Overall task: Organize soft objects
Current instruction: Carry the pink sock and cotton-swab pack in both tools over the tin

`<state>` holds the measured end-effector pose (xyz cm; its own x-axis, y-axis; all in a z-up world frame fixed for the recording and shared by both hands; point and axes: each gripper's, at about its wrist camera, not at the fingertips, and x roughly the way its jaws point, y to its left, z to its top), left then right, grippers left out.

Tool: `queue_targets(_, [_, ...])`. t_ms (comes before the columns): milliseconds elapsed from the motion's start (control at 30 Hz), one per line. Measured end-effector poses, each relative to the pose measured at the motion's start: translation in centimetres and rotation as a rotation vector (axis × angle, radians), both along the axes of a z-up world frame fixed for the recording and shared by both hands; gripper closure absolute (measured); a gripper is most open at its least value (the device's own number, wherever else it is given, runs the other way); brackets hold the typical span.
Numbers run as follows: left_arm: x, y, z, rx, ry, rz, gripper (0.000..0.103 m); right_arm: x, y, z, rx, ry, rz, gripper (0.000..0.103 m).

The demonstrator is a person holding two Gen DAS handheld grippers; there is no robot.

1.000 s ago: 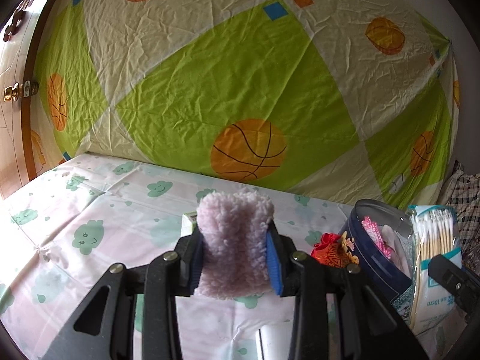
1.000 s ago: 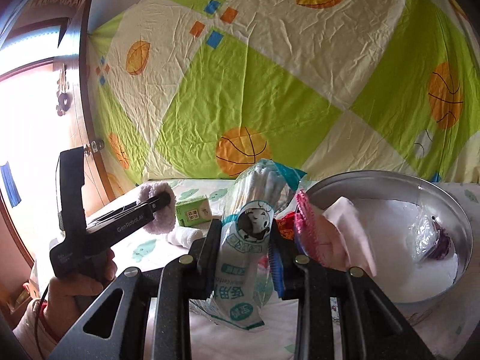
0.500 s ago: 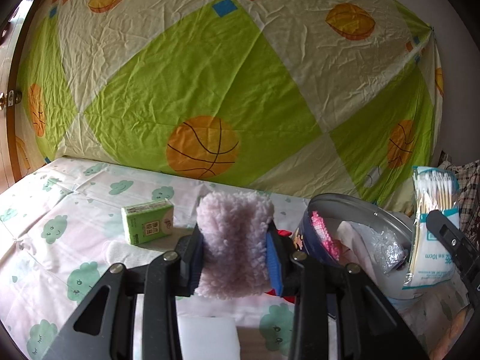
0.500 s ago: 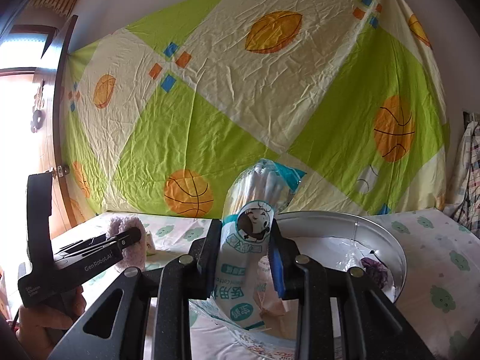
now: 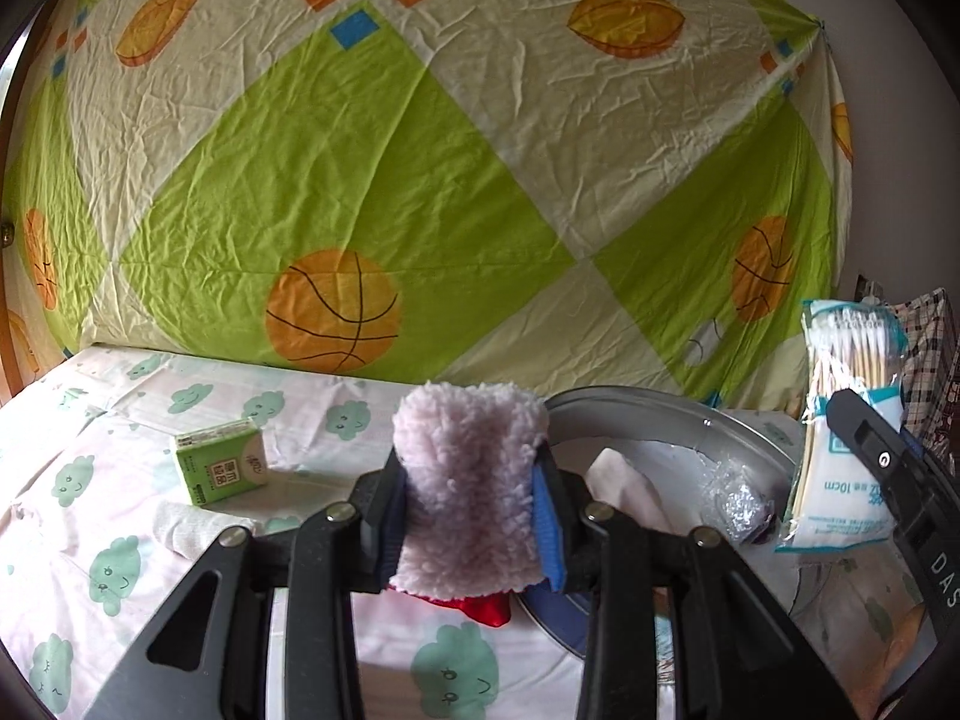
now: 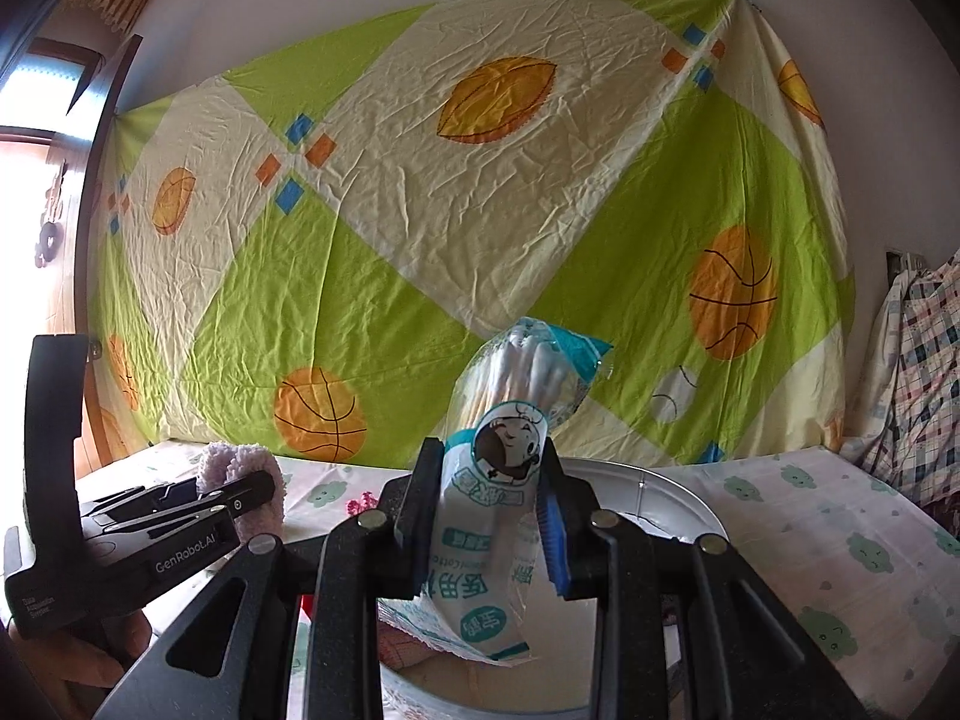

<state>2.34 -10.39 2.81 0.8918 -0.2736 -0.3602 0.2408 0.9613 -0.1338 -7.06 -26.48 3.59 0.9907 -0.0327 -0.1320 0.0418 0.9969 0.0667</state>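
A basketball-print sheet [image 5: 420, 192] hangs behind the cloud-print table cover [image 5: 120, 540], which lies mostly bare to the left. The left gripper [image 5: 474, 504] pinches a fluffy lilac cloth [image 5: 468, 480] beside the metal basin's [image 5: 660, 414] near-left rim. The right gripper [image 6: 486, 516] clamps a cotton-swab pack [image 6: 492, 540] above the basin. Only the left view shows the green tissue pack [image 5: 219, 461] and a white cloth [image 5: 192, 531].

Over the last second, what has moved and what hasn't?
Both hands swung over toward the metal basin: it came into full view. The left gripper kept the fluffy lilac cloth, the right gripper kept the cotton swab pack. The green tissue pack stayed put.
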Motion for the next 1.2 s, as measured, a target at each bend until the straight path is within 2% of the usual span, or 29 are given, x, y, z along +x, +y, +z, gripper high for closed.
queue_targets(400, [-0.3,-4.0,0.8,0.016,-0.021,-0.056,0.068,0.1,-3.1,0.1,-0.006,-0.019,-0.079,0.071])
queue_targets(633, [-0.3,-6.0,0.9,0.019,-0.022,-0.081,0.068,0.3,-4.6,0.0,-0.045,-0.022,-0.131,0.071])
queue_targets(1200, [0.4,-10.5,0.7,0.017,0.004,-0.156,0.068,1.2,-8.9,0.1,-0.020,-0.011,-0.221,0.071])
